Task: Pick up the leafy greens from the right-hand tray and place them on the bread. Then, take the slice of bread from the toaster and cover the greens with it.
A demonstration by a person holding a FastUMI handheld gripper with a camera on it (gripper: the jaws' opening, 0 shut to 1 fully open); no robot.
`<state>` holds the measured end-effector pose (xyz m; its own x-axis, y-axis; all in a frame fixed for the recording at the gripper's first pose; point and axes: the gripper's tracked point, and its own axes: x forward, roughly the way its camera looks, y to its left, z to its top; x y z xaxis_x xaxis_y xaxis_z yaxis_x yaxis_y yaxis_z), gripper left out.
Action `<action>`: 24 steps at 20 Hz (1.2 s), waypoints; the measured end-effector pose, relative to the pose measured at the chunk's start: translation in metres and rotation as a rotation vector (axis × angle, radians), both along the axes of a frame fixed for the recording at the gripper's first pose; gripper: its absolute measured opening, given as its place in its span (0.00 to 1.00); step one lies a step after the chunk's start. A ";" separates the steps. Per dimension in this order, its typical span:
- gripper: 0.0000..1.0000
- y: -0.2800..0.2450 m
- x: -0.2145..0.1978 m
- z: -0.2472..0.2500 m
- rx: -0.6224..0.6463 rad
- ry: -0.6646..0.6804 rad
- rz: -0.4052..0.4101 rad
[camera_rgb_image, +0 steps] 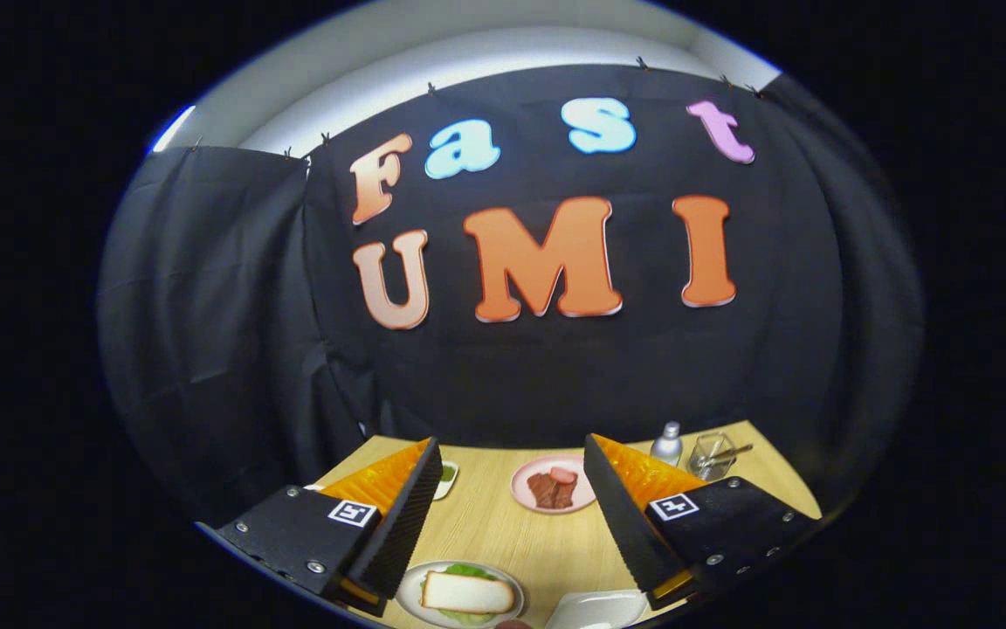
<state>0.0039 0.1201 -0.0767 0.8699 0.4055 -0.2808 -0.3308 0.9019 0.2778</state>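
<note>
A: Gripper view first. Gripper (512, 515) raised above wooden table (503, 533), fingers spread wide apart, nothing between them, nothing touched.

B: Task items?

A: Slice of bread (466, 593) lying flat on leafy greens (468, 572), green edges peeking out past the far side and again under the near side. All on a round grey plate (409, 587), at about 6 o'clock from the gap between the fingers, close to the left finger's base.

B: Anything else on the table?

A: Pink plate (522, 480) at 12 o'clock beyond the fingers, brown meat pieces (553, 489) on it. Small white dish (448, 482) with something green, partly hidden behind left fingertip, roughly 10 o'clock. White tray (595, 609) at 5 o'clock, next to the grey plate, partly cut off.

B: Far right side?

A: Small pale bottle (667, 444) at 1 o'clock, just past the right fingertip. Clear glass (711, 456) right beside it, thin utensil resting in it, type too small to tell. Both near the table's far edge, against the black cloth wall (223, 332).
</note>
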 end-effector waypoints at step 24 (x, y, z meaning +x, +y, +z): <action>0.98 -0.056 0.018 0.090 -0.108 -0.281 -0.205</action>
<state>0.0217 0.0644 0.0133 0.9792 0.1962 -0.0509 -0.1903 0.9765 0.1011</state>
